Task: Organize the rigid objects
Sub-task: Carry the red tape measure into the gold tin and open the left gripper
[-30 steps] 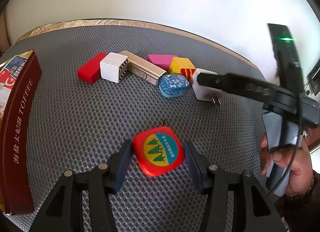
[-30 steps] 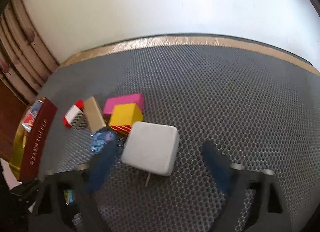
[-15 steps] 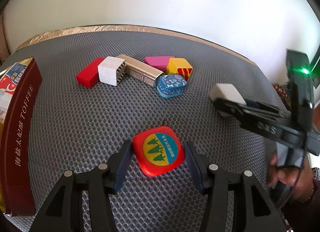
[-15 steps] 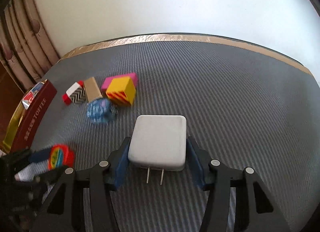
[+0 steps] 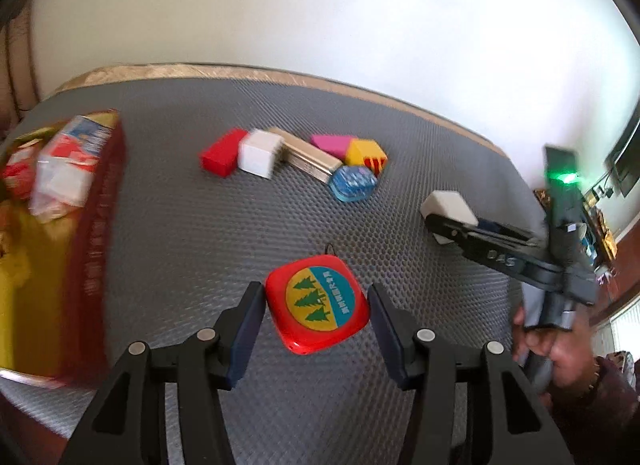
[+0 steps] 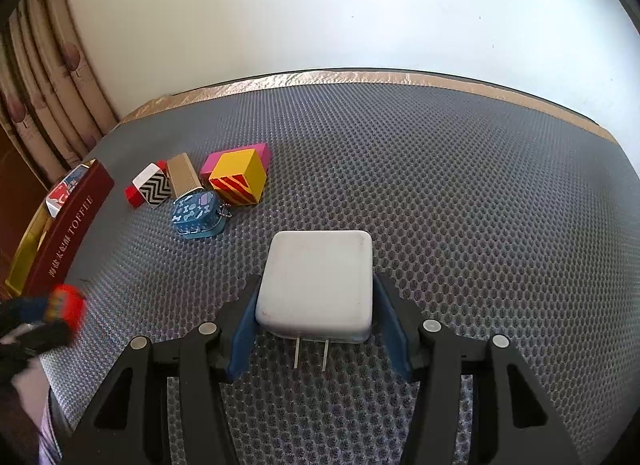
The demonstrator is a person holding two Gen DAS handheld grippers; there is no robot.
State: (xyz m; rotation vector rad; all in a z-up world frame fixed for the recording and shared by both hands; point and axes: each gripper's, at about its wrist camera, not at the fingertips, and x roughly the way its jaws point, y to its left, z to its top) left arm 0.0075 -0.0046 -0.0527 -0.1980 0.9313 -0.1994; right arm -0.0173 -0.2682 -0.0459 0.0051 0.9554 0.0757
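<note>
At the far left of the bench [image 6: 440, 169] stands the open toffee box [image 5: 94, 233], already holding some packets, and it looks like the place the loose pieces are meant to go. The left gripper [image 5: 316, 311] has its fingers pressed on either side of the red tape measure [image 5: 318, 307], which looks lifted clear of the grey mat; the blur in that view suggests it is being carried, so the next move is probably to swing it over the box and release it inside without clipping the wall. Midway sits the cluster not yet dealt with: red block [image 5: 218, 157], zigzag cube [image 6: 152, 187], gold case [image 6: 184, 177], pink block [image 5: 330, 141], yellow cube [image 6: 238, 179] and blue tin [image 6: 196, 215], all touching or just beside one another. To the right, the right gripper [image 6: 316, 317] has just been closing, and its fingers now clamp the white charger [image 6: 316, 285] with the prongs toward the camera. The left wrist view shows the box contents and the person's hand [image 5: 556, 349]; the right wrist view alone shows the charger's prongs, the tin's chain and the cube's zigzag face.
</note>
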